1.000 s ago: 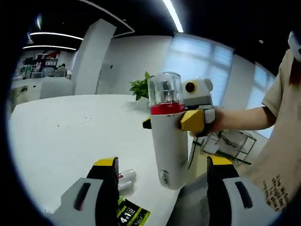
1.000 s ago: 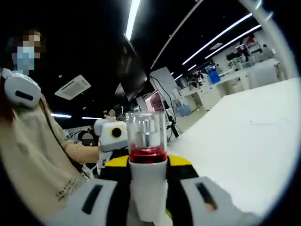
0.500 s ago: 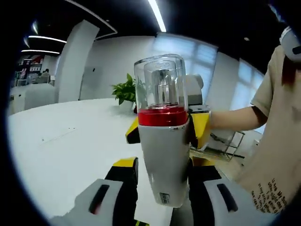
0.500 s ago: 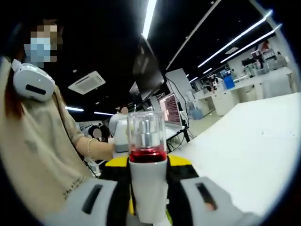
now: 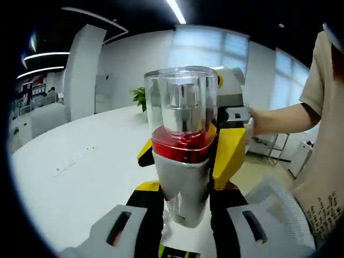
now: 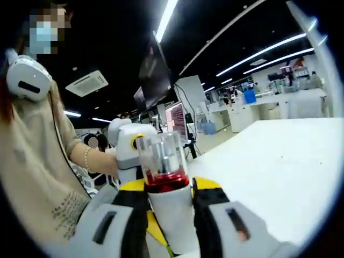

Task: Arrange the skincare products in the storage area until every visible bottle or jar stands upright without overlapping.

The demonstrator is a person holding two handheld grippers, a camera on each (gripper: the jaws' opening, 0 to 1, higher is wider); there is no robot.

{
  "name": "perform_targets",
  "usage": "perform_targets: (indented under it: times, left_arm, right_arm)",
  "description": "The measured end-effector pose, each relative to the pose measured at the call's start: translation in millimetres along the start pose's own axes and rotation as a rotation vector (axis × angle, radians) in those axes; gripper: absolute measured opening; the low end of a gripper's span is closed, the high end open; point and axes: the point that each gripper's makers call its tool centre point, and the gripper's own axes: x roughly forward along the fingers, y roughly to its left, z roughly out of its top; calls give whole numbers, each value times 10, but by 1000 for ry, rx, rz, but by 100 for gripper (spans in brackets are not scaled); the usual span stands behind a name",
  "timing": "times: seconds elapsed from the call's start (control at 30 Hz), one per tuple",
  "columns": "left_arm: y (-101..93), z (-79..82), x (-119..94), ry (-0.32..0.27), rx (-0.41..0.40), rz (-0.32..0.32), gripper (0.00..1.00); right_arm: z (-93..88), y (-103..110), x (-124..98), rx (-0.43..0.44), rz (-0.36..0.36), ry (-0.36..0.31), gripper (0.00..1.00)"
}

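A white pump bottle (image 5: 183, 180) with a red band and a clear cap (image 5: 180, 99) stands upright in mid-air above the white table (image 5: 70, 177). My left gripper (image 5: 184, 209) is shut on its lower body. The right gripper's yellow fingers (image 5: 228, 153) clamp it just under the red band, coming in from the right. In the right gripper view the same bottle (image 6: 172, 215) sits between my right gripper (image 6: 169, 199) jaws, shut on it, and the left gripper (image 6: 126, 153) reaches in behind it from the left.
A person's forearm (image 5: 279, 118) and beige shirt (image 6: 32, 161) are close by. A potted plant (image 5: 141, 97) stands at the table's far side. A green and black packet (image 5: 172, 251) lies on the table under the bottle. The tabletop (image 6: 279, 172) stretches away.
The bottle, held by the right gripper, has come in between my left jaws, and they have shut on its lower body. Both views have drawn closer to it.
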Motion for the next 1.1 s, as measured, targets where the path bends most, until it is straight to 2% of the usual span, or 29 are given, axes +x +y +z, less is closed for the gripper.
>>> perform_targets:
  times: [0.1,0.23,0.33,0.4,0.73,0.93,1.1]
  left_arm:
    - [207,28,123,-20,-9,31,29]
    - [424,10,277,-19,-7,61,29]
    - [554,-72,417,10,9,67,29]
    - [640,-174,520,34,51,70,29]
    - [840,-530,844,100,45,60,29]
    - [1010,-774,957,157,38,90,29]
    - [1138,-873,1013,162,0,149,30]
  right_arm:
    - [57,-233,4,-8,-81,-27,34]
    - [42,-488,2,-39,-156,-10,34]
    - [-65,-695,-10,-42,-196,21,34]
    - [-158,-797,-23,-46,-214,54,34]
    - [-555,-1149,-20,-45,-234,154,34]
    - [-791,-1335,42,-55,-226,223,33]
    - [-891,-1461,91,-65,-221,245,33]
